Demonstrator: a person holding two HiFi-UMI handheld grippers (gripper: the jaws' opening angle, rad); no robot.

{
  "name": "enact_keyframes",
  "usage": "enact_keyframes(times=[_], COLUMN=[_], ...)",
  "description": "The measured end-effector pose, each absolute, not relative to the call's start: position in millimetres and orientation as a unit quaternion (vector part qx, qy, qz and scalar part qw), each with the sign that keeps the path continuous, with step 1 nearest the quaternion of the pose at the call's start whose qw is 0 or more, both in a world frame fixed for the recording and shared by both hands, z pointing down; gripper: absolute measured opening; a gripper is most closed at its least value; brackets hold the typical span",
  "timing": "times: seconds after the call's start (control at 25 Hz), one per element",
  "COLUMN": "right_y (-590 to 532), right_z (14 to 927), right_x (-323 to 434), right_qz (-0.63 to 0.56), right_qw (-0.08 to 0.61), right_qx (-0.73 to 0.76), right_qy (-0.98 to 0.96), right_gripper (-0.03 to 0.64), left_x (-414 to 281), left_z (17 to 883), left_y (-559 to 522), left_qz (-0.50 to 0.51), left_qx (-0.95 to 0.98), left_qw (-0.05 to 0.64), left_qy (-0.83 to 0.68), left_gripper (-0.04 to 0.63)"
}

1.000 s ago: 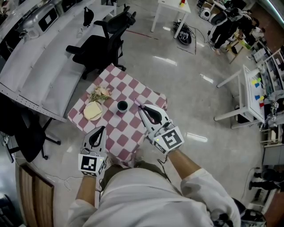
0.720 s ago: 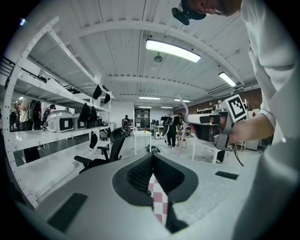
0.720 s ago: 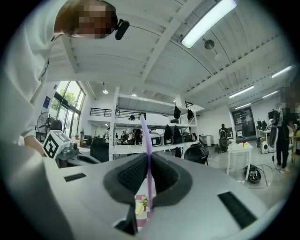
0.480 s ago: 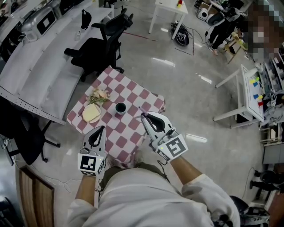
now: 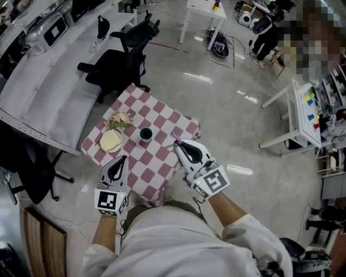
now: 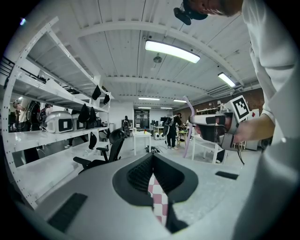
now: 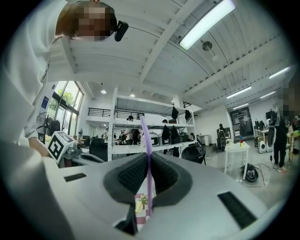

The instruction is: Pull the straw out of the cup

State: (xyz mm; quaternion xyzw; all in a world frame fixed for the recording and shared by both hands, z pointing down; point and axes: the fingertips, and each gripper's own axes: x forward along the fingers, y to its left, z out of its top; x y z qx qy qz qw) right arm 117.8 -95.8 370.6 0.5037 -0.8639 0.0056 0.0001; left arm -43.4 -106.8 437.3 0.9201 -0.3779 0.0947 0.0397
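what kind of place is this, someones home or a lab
Most likely a lab or workshop, not a home: long white shelves carrying equipment, black office chairs, and white work tables on a bare shiny floor. The small checked table looks set up for the exercise.

so it's a small table [image 5: 157, 162] with a pink and white checked cloth over it, standing on shiny grey floor [image 5: 227, 108]. Dark cup [image 5: 145, 134] sits about mid-table, a pale yellow round plate-ish thing [image 5: 111, 141] at its 9 o'clock, little bunch of flowers [image 5: 120, 118] at 10 o'clock
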Motion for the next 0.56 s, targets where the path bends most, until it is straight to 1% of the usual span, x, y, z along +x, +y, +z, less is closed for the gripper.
enact_keyframes(times=[0.56], right_y=[-93.4], right_z=[371.5], right_x=[118.4], right_qz=[0.004], right_qw=[0.004], right_qx=[0.501], right_qy=[-0.865], right_gripper=[0.026], left_x=[-41.5], left_z=[436.1], left_y=[-102.3], left_qz=[0.097], left_qx=[0.920], left_qw=[0.039], left_qy=[-0.378], left_gripper=[0.003])
